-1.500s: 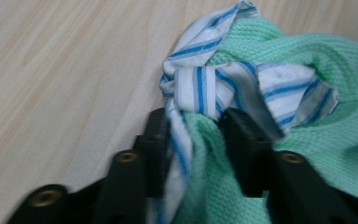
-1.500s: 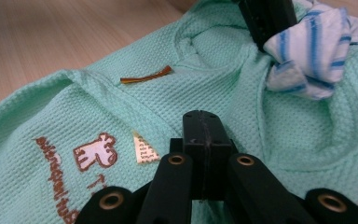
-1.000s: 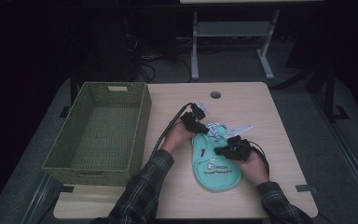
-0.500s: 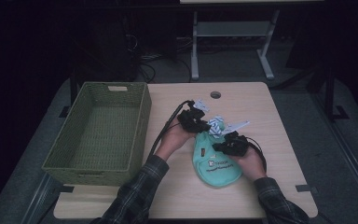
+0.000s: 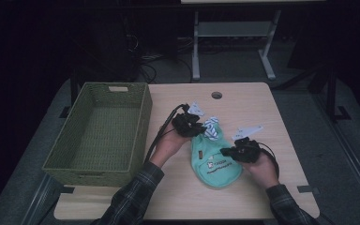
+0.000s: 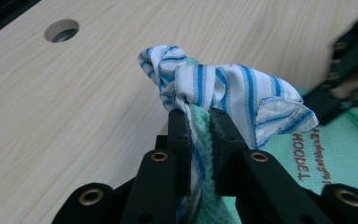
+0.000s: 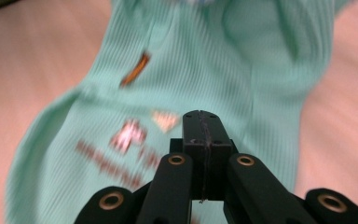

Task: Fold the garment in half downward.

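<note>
1. The left gripper [image 6: 199,122] is clamped on cloth: a fold of the mint-green garment [image 6: 349,168] and a strip of the blue-and-white striped cloth [image 6: 223,86] sit pinched between its two black jaws.
2. Just above and beyond those jaw tips, the striped cloth bunches into a knot-like wad (it overhangs the jaws on the far side).
3. In the high view the left gripper [image 5: 201,130] is at the top end of the garment [image 5: 215,164], with the striped cloth [image 5: 211,127] right at its tip.
4. The right gripper [image 7: 203,122] has its jaws pressed flat together with nothing between them.
5. Straight ahead of and below the right gripper lies the green garment [image 7: 205,56], printed side up; the picture is blurred, so whether the tips touch the fabric cannot be told.
6. From above, the right gripper [image 5: 229,152] sits at the garment's right edge, opposite the left gripper.
7. The garment's lower part rests on the wooden table [image 5: 272,117].
8. Beyond the left gripper's outer side stands a green woven basket [image 5: 140,122].
</note>
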Demonstrator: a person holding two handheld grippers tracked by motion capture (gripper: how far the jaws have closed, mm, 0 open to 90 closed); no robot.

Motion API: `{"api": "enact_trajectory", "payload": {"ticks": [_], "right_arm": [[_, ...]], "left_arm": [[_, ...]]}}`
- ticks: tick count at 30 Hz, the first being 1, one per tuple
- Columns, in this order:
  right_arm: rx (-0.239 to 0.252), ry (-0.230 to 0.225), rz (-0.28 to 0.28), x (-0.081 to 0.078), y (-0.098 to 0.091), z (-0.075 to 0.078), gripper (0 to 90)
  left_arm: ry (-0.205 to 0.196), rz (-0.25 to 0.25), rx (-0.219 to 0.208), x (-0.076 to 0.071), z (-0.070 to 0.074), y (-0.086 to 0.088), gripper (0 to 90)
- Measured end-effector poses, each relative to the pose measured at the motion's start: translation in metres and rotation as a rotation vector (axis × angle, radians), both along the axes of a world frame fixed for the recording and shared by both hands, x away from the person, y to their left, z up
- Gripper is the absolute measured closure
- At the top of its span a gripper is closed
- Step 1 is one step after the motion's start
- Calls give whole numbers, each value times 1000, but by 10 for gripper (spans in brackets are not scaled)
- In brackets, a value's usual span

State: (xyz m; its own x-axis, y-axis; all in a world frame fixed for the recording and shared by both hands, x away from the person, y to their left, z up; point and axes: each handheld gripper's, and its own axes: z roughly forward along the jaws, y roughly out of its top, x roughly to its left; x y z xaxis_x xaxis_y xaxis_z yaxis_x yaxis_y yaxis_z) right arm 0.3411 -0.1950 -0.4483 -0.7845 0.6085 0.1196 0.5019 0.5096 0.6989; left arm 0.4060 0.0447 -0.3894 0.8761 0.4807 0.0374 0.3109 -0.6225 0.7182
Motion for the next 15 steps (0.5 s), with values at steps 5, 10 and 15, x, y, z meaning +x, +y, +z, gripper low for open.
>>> {"api": "enact_trajectory", "payload": {"ticks": [5,10,15], "right_arm": [[-10,13,10,-24,-11,-3,898],[-27,43,28,-35,-11,-11,898],[-64,46,34,-32,-5,-17,898]], "left_arm": [[-26,29,22,-1,0,8,800],[-48,45,35,-1,1,15,799],[-52,51,36,-5,2,18,799]]}}
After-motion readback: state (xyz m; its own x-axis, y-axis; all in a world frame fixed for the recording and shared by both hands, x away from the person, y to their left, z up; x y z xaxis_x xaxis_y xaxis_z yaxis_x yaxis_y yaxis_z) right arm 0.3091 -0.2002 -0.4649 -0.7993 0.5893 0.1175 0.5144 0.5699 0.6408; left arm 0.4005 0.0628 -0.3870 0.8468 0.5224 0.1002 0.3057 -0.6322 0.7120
